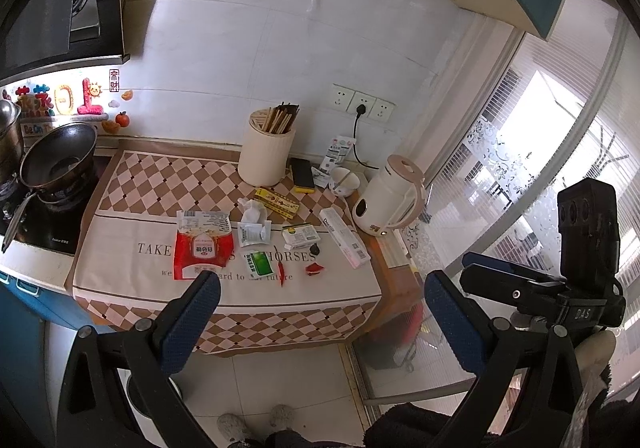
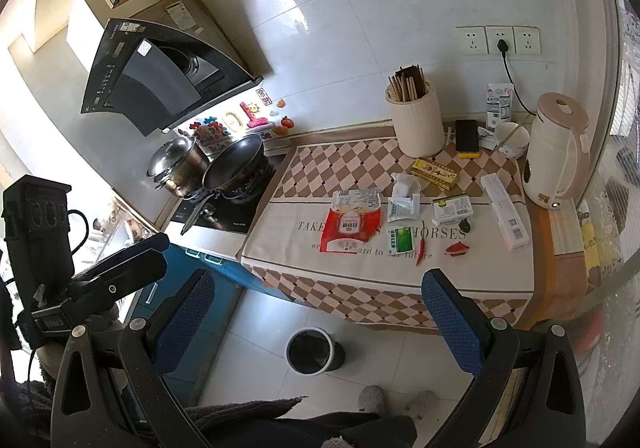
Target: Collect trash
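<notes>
Trash lies on the cloth-covered counter [image 1: 132,272]: a red and white wrapper [image 1: 202,246] [image 2: 351,223], a green sachet [image 1: 259,263] [image 2: 399,241], a white sachet [image 1: 252,234], crumpled tissue [image 1: 252,210], a red chili [image 1: 281,271] [image 2: 421,251], a red scrap [image 1: 315,269] [image 2: 457,248], a small box [image 1: 301,237], a long white box [image 1: 344,243] and a yellow box [image 1: 277,202]. A dark bin [image 2: 313,349] stands on the floor below the counter. My left gripper [image 1: 320,316] and right gripper [image 2: 320,324] are both open, empty, held back from the counter.
A chopstick holder [image 1: 266,152], a phone [image 1: 302,174], a bowl [image 1: 345,181] and a kettle [image 1: 390,198] stand at the back and right. A wok [image 1: 60,158] and a pot [image 2: 178,166] sit on the stove at left. A window lies to the right.
</notes>
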Available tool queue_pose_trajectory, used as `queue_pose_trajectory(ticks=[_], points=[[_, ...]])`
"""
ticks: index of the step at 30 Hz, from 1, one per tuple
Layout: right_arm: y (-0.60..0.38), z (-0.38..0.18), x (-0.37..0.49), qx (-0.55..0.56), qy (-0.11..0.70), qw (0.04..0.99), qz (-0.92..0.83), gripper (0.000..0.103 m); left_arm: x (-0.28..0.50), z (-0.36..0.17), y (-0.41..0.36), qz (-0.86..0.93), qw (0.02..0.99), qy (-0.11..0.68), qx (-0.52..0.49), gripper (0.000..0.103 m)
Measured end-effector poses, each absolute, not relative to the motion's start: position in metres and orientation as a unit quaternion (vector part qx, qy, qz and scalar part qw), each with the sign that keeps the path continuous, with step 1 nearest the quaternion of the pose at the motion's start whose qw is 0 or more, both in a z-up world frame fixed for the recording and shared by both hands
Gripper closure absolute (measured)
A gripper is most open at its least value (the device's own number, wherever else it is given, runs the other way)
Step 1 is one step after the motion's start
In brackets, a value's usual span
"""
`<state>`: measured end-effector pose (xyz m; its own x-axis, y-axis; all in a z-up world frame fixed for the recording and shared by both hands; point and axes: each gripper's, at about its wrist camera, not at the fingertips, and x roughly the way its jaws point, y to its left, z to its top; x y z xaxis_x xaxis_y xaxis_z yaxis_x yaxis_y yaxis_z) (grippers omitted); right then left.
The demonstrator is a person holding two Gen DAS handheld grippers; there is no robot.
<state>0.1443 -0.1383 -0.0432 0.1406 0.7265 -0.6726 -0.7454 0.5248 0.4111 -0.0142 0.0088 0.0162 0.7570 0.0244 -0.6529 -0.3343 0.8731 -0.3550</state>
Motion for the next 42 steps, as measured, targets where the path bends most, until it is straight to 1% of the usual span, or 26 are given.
queue_pose_trajectory(ticks=[18,26,28,30,35,42], points=[[-0.137,-0.044,0.146,-0.008,0.44,0.754,0.487,0.0,-0.009,0.012,0.005,0.093,0.908,0.336,-0.232,0.0],[-0.132,-0.044,0.146,-0.003,0.44,0.757,0.484,0.0,-0.005,0.008,0.019,0.081,0.909,0.34,-0.229,0.0],[-0.125,-0.046,0.147,0.001,0.441,0.759,0.479,0.0,-0.005,0.006,0.024,0.086,0.909,0.341,-0.224,0.0],[-0.12,-0.048,0.149,0.008,0.442,0.762,0.474,0.0,0.001,0.0,0.03,0.129,0.908,0.345,-0.197,0.0],[-0.108,-0.069,0.167,0.006,0.444,0.798,0.408,0.0,0.036,-0.04,0.048,0.297,0.875,0.366,-0.113,0.0],[-0.093,-0.137,0.252,-0.022,0.491,0.805,0.333,0.0,0.107,-0.143,0.084,0.364,0.8,0.458,-0.133,0.0]])
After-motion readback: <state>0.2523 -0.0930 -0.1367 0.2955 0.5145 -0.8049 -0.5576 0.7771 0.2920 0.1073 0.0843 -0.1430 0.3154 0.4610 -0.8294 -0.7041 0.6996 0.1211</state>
